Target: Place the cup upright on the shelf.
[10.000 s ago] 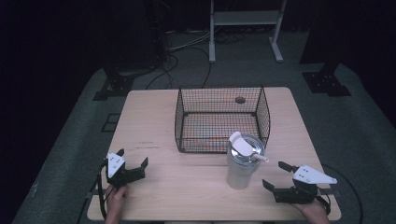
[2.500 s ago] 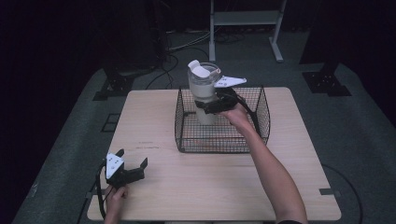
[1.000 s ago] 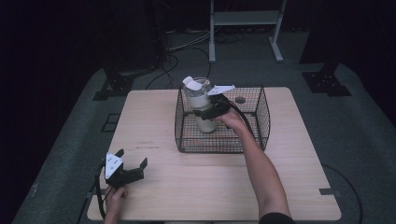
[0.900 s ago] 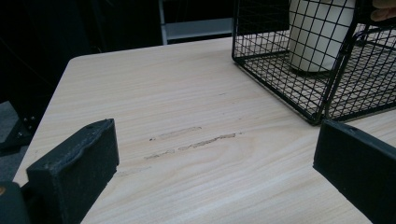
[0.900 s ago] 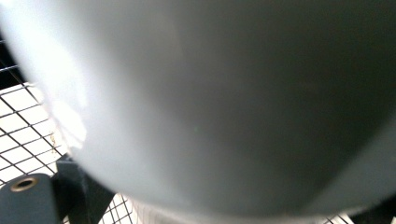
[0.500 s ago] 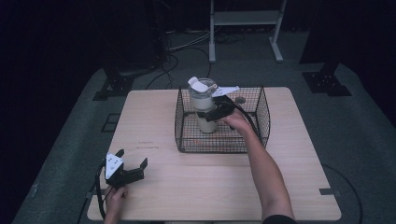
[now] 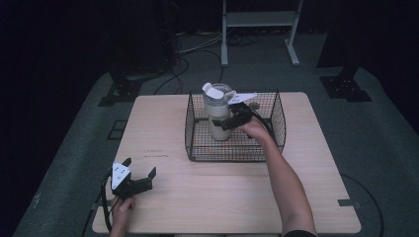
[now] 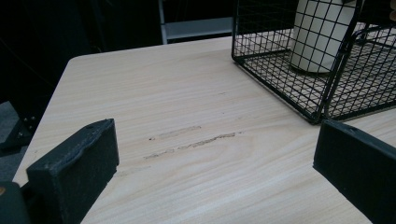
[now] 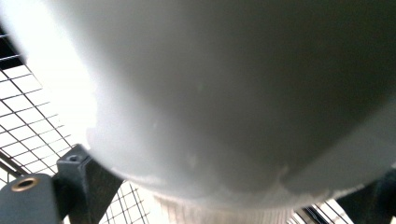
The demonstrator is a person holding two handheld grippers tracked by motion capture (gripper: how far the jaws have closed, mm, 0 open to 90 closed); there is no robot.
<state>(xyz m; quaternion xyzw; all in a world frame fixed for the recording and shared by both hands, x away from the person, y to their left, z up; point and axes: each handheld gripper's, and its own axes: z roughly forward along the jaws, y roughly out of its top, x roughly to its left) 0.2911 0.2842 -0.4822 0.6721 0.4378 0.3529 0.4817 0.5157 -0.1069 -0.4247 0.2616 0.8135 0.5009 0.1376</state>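
Cream-coloured tumbler (image 7: 218,112) with a white flip lid is standing upright inside the black wire basket (image 7: 276,128), over toward its left wall, base down on the mesh floor. The right tool (image 7: 231,120) has its jaws clamped around the tumbler's body from the right, and in the right gripper view the cup wall sits right up against the camera. The left tool (image 7: 140,177) rests on the light wood table (image 7: 217,192) near the front left corner, jaws spread wide with nothing between them, well apart from the basket.
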